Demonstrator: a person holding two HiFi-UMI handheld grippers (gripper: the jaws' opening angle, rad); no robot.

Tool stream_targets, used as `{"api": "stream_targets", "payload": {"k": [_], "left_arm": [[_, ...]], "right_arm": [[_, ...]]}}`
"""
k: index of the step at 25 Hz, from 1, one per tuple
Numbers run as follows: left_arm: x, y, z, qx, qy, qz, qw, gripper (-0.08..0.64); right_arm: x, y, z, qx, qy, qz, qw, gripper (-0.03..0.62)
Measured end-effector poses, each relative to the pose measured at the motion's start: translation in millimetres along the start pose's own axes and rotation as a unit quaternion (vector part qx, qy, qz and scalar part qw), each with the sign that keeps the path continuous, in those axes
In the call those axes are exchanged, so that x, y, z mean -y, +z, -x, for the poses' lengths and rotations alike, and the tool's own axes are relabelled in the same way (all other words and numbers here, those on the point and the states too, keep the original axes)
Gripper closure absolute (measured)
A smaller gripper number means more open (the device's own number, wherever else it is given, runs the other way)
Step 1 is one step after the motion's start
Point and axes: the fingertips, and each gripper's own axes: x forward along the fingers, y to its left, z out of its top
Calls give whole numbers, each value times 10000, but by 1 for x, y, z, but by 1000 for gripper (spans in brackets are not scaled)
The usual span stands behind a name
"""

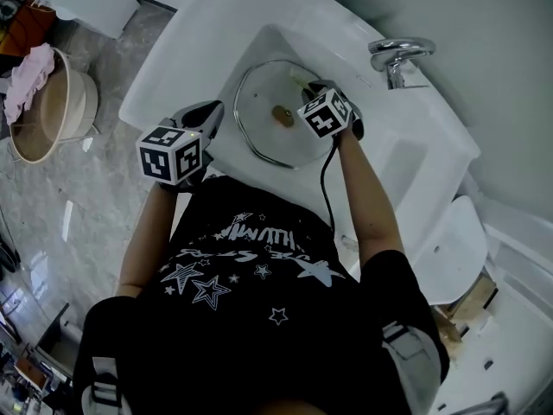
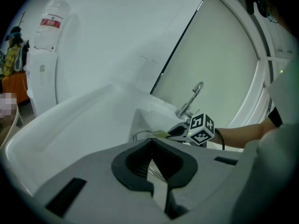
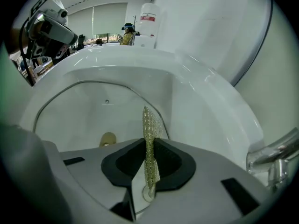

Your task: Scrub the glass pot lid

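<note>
Sink (image 1: 259, 43) walls hem the glass lid (image 1: 263, 118); right gripper (image 3: 148, 168) pinches scrub pad (image 3: 148, 134).

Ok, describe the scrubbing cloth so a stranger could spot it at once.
Start at the white sink with the chrome faucet; a glass pot lid sits in its basin. Over the lid, the right gripper pinches a thin scrubbing cloth in its tongs: glittery yellow-green mesh, unlike the lid's smooth brown knob.

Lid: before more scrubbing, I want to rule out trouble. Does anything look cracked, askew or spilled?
Nothing stands out. The lid lies knob-up in the sink, with no crack visible. The right gripper has its jaws shut on the pad, held upright over the lid. No spill shows.
</note>
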Motion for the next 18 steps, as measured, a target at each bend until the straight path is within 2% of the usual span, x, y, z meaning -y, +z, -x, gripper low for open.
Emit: {"api": "stream_targets", "payload": {"k": [9,13,18], "left_arm": [[-6,2,-7,-100,-55,-4,9999,552],[-5,2,-10,-111,-79,-6,9999,552],[-1,3,-11,-114,-139,-38,9998,552]], "right_arm": [[6,0,-19,43,-113,61,9999,526],[-3,-4,-21,202,126,-208,9995,526],[-28,-3,-12,215,606,-253,9976,525]]}}
